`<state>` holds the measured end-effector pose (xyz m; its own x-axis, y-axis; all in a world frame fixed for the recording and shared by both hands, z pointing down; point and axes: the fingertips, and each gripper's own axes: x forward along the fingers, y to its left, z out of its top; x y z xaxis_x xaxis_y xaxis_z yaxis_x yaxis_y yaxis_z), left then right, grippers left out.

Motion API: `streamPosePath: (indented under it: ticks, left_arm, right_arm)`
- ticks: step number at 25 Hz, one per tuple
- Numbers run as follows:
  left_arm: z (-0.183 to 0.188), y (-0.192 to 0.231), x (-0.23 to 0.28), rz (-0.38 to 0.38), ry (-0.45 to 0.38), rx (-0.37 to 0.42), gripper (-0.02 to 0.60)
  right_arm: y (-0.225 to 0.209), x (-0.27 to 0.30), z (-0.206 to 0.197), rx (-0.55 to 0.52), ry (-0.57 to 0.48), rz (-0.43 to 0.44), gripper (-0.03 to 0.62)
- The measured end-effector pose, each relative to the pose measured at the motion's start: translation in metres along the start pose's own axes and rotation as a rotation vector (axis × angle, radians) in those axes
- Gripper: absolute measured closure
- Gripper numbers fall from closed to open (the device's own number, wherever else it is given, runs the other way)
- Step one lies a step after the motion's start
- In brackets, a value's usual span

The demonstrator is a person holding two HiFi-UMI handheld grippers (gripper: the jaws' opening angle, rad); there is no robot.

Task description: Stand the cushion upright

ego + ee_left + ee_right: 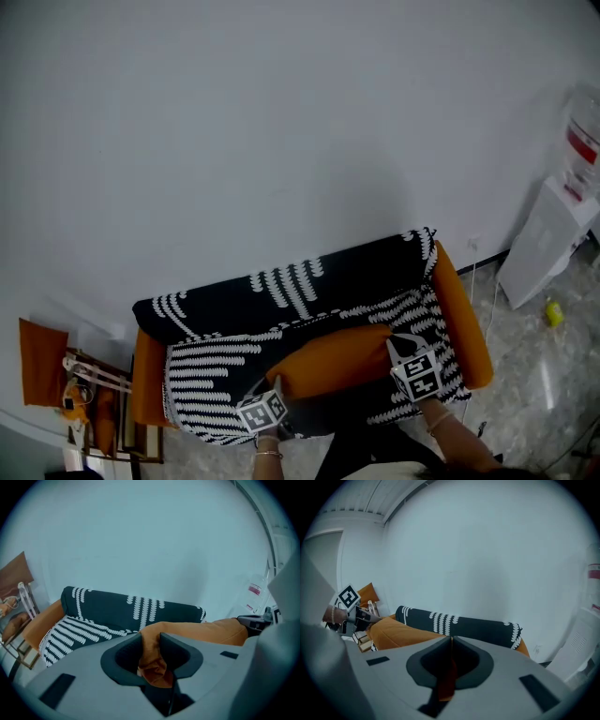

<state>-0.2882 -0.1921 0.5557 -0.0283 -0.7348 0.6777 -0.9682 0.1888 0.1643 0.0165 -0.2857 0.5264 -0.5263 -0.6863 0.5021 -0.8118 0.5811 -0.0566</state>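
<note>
An orange cushion lies tilted over the seat of a sofa draped in a black-and-white throw. My left gripper has the cushion's near left corner. In the left gripper view a bunched fold of orange fabric fills the gap between the jaws of that gripper and touches both. My right gripper is shut on the cushion's right edge. In the right gripper view a thin strip of orange cloth runs between its closed jaws. The rest of the cushion stretches toward the left gripper.
The sofa has orange arms and backs onto a plain white wall. A white water dispenser stands at the right with a small yellow object on the floor beside it. At the left is a rack with orange cloth.
</note>
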Motion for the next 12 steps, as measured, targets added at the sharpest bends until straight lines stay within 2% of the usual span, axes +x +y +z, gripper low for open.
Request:
streamPosePath:
  ticks: [12]
  left_arm:
    - [0.049, 0.014, 0.034, 0.006, -0.049, 0.016, 0.411]
  right_arm:
    - [-0.015, 0.04, 0.043, -0.01, -0.052, -0.045, 0.566]
